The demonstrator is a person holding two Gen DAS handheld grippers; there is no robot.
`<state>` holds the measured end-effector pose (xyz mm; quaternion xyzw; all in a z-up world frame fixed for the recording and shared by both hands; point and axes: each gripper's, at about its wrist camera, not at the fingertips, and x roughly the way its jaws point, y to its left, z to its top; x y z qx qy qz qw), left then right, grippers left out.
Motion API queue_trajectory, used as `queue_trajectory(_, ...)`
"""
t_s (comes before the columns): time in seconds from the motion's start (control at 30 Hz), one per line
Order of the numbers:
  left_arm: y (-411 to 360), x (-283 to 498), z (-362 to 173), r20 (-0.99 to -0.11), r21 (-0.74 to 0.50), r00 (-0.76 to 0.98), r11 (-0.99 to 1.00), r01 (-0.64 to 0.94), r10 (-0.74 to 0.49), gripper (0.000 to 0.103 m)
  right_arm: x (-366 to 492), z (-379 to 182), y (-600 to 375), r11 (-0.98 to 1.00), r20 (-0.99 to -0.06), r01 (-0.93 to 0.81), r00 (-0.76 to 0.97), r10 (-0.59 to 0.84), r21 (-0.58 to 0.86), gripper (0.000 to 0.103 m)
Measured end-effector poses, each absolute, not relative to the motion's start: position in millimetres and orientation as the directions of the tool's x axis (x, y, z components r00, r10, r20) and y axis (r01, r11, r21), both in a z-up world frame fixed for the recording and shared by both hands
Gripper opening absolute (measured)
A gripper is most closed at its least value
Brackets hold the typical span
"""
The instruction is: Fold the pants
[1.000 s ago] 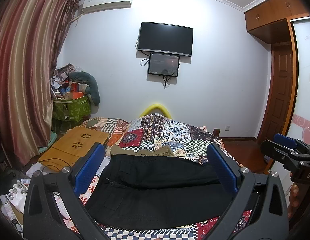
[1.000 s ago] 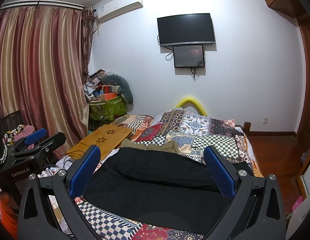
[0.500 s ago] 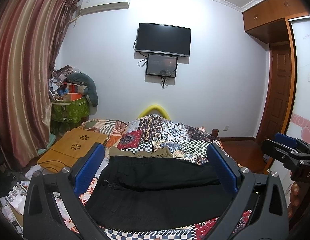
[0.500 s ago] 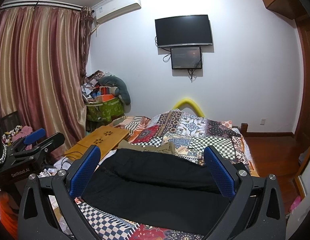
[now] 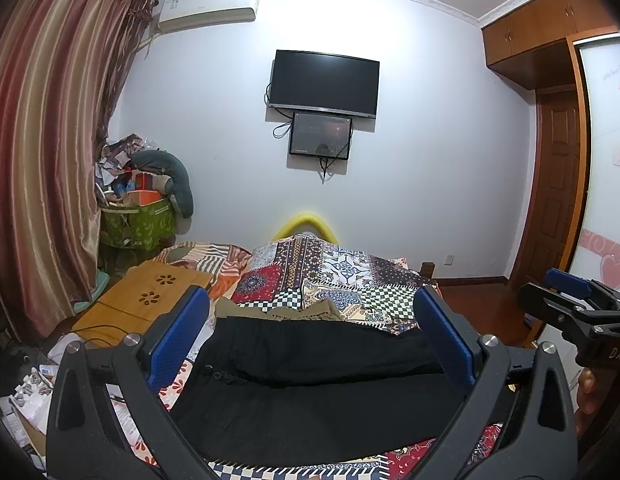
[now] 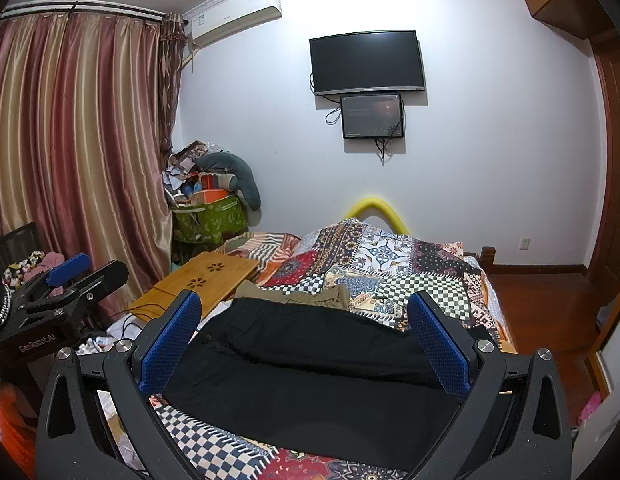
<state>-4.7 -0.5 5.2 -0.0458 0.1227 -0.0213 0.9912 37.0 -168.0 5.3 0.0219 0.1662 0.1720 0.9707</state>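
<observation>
Black pants (image 5: 310,384) lie flat across the near end of the bed, legs side by side, waistband to the left; they also show in the right wrist view (image 6: 306,376). My left gripper (image 5: 310,344) is open and empty, held above the pants. My right gripper (image 6: 306,340) is open and empty, also above them. Each gripper shows at the edge of the other's view: the right one (image 5: 582,312), the left one (image 6: 62,288). An olive garment (image 5: 286,312) lies just behind the pants.
The bed carries a patchwork quilt (image 5: 350,276). A wooden lap desk (image 5: 142,304) sits at the bed's left. A green bin of clutter (image 5: 138,220) and curtains (image 5: 42,160) stand further left. A wooden door and wardrobe (image 5: 558,200) are at the right.
Both grippers have tilted slightly upward and drawn back a little; the pants sit lower in both views. Nothing was grasped.
</observation>
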Motion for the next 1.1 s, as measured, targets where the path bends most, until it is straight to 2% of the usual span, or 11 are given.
queue_trajectory(0.4,-2,11,1,-0.272,-0.086,0.960,0.995,0.047,-0.069,0.103,44,1,-166,0.945,-0.336,-0.316,0.884,0.325,0.082,0.103)
queue_trajectory(0.67,10,59,-25,-0.369,-0.103,0.928,0.995,0.020,-0.056,0.103,77,-28,-182,0.971,-0.412,-0.230,0.881,0.234,0.059,0.103)
queue_trajectory(1.1,54,164,-79,-0.530,-0.050,0.847,0.996,-0.078,0.040,0.103,152,-82,-232,0.993,-0.550,-0.107,0.828,0.111,0.039,0.102)
